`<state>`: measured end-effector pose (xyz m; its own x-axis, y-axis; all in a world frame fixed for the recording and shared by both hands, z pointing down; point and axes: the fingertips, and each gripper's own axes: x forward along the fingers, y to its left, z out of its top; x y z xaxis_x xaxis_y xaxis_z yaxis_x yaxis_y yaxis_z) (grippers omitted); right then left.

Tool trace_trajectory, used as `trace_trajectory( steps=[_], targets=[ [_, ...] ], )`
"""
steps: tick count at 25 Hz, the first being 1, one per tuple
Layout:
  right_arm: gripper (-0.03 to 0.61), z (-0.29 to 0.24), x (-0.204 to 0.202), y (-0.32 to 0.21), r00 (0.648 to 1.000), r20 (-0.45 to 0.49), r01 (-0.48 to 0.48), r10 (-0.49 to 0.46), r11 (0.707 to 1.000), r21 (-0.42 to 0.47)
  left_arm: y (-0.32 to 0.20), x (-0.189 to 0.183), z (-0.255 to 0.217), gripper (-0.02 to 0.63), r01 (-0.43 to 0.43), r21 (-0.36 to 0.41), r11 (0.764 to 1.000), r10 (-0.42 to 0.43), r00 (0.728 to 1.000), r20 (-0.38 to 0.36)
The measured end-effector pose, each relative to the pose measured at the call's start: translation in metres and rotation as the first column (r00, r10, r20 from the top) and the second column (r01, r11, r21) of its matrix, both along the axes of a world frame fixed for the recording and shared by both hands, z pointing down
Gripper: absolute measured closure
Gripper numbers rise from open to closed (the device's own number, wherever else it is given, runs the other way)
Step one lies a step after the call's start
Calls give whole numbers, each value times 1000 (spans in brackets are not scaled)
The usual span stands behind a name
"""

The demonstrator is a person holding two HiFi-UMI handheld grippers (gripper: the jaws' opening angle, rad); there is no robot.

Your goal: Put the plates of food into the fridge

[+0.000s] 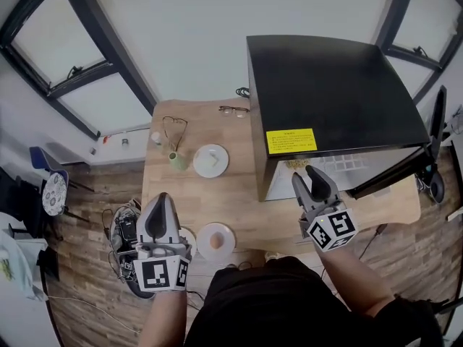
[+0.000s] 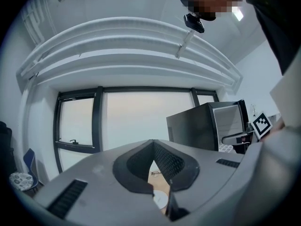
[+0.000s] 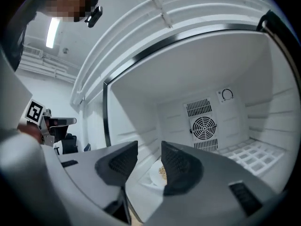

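Note:
A black fridge (image 1: 333, 92) stands on the wooden table (image 1: 239, 201) with its door (image 1: 391, 168) swung open to the right. My right gripper (image 1: 309, 173) points into its white interior, open with nothing between its fingers. In the right gripper view a plate of food (image 3: 159, 173) lies on the fridge floor beyond the right gripper (image 3: 149, 147). A white plate (image 1: 210, 160) sits mid-table. Another plate with an orange item (image 1: 215, 241) lies at the near edge. My left gripper (image 1: 160, 202) hovers left of it, fingertips together and empty. Through the left gripper (image 2: 152, 142) a white plate (image 2: 161, 199) shows.
On the table's far left lie a green cup (image 1: 177, 160), a looped wire (image 1: 173, 125) and a pair of glasses (image 1: 233, 110). A fan grille (image 3: 204, 125) marks the fridge's back wall. A chair (image 1: 51, 186) and cables (image 1: 123, 226) are on the floor to the left.

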<state>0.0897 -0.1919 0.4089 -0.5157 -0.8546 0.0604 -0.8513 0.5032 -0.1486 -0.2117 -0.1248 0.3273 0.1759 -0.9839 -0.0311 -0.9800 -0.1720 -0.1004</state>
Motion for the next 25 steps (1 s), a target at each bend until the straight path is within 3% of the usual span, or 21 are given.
trace_trajectory(
  steps=[9, 15, 18, 25],
  targets=[
    [405, 24, -48, 65, 996, 58, -61, 66, 995, -80, 30, -52, 14, 611, -115, -9, 993, 115, 993, -14],
    [405, 67, -101, 115, 992, 124, 46, -20, 975, -217, 57, -79, 35, 611, -157, -30, 987, 157, 988, -17],
    [405, 96, -121, 141, 986, 164, 67, -18, 952, -298, 70, -91, 45, 611, -173, -52, 984, 172, 985, -31],
    [405, 186, -137, 192, 966, 234, 26, 113, 855, -518, 105, -104, 64, 611, -194, -83, 978, 193, 981, -16]
  ],
)
